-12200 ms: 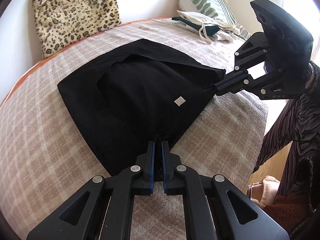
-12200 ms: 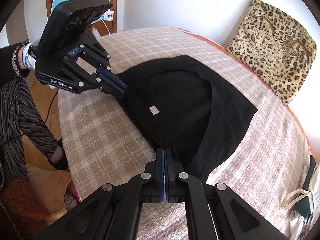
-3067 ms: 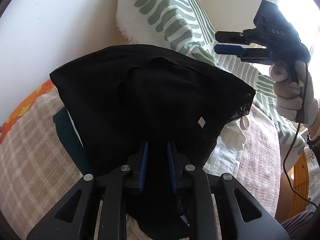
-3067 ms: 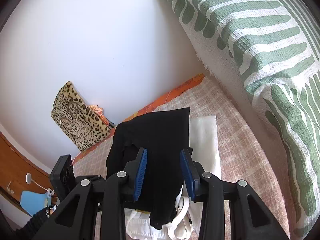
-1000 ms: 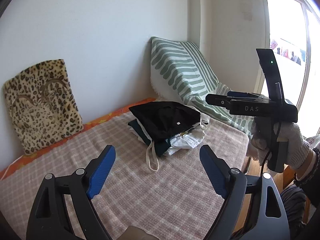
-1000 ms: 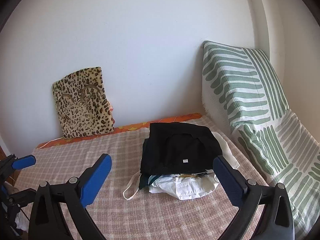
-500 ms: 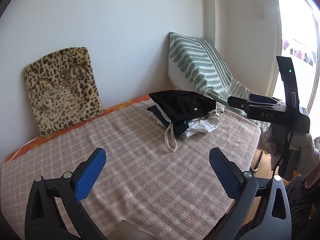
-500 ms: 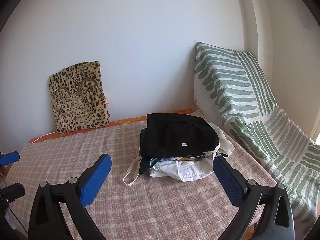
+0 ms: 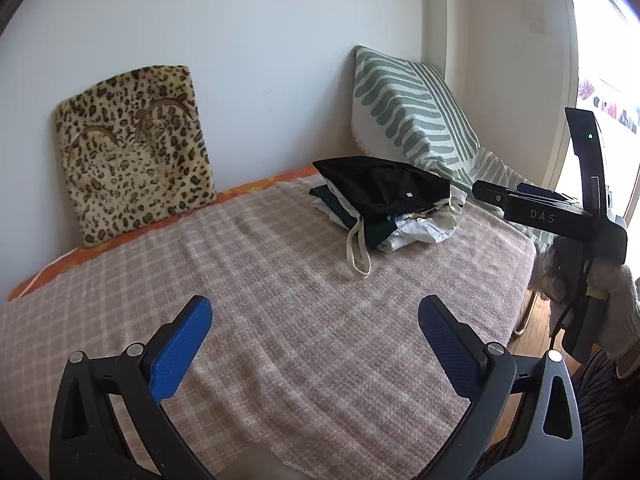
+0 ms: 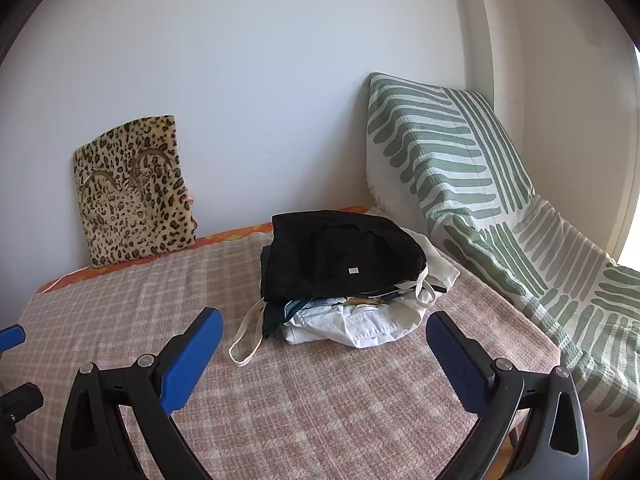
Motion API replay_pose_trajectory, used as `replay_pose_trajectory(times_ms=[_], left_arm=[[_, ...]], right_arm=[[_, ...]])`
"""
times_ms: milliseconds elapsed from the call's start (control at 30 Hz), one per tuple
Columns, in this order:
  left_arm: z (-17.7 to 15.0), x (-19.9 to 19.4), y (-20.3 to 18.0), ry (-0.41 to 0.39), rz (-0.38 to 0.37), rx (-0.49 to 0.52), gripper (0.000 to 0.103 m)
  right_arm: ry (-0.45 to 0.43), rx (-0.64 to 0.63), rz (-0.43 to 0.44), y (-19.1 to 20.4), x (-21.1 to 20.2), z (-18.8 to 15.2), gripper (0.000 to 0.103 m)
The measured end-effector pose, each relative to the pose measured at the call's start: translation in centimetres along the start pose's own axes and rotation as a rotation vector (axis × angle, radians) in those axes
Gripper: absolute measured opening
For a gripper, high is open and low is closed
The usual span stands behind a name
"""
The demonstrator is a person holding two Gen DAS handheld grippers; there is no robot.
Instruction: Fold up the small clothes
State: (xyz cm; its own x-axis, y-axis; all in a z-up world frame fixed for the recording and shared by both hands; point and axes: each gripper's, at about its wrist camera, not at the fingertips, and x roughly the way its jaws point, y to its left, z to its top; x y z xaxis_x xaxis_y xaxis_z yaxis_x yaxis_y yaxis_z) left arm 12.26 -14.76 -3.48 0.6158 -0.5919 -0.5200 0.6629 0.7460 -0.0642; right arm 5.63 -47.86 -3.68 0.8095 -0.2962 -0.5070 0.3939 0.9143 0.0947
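Left gripper (image 9: 314, 318): I see its jaws spread wide with nothing between them, above the bare checked blanket (image 9: 280, 320); they have just been opening.
Right gripper (image 10: 324, 332): I read it as released too, blue pads far apart, nothing held; in the left wrist view a gloved hand (image 9: 612, 304) carries it at the right edge.
Black garment (image 10: 340, 252): folded, lying on top of the pile of clothes (image 10: 356, 316) at the far end of the bed, just beside the green-striped cushion (image 10: 460, 168).
Pile: white and dark green pieces under the black one; a pale strap loop (image 10: 248, 340) trails onto the blanket.
Leopard-print cushion (image 9: 132, 164): I see it upright against the wall, well apart from the pile.
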Motion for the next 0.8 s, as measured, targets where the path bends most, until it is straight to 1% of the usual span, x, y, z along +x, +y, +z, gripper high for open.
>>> replay_pose_trajectory(times_ms=[200, 367, 600, 800], left_arm=[[-0.1, 0.2, 1.4, 0.002, 0.022, -0.031, 0.103], [0.0, 0.3, 1.8, 0.005, 0.021, -0.046, 0.103], [0.0, 0.2, 1.3, 0.002, 0.014, -0.022, 0.103], [0.0, 0.2, 1.2, 0.002, 0.013, -0.022, 0.103]], right_arm=[[-0.007, -0.016, -0.006, 0.4, 0.1, -0.1, 0.103], [-0.019, -0.007, -0.009, 0.3, 0.0, 0.1, 0.103], [-0.017, 0.005, -0.004, 0.3, 0.0, 0.1, 0.103], [-0.017, 0.006, -0.002, 0.3, 0.1, 0.1, 0.103]])
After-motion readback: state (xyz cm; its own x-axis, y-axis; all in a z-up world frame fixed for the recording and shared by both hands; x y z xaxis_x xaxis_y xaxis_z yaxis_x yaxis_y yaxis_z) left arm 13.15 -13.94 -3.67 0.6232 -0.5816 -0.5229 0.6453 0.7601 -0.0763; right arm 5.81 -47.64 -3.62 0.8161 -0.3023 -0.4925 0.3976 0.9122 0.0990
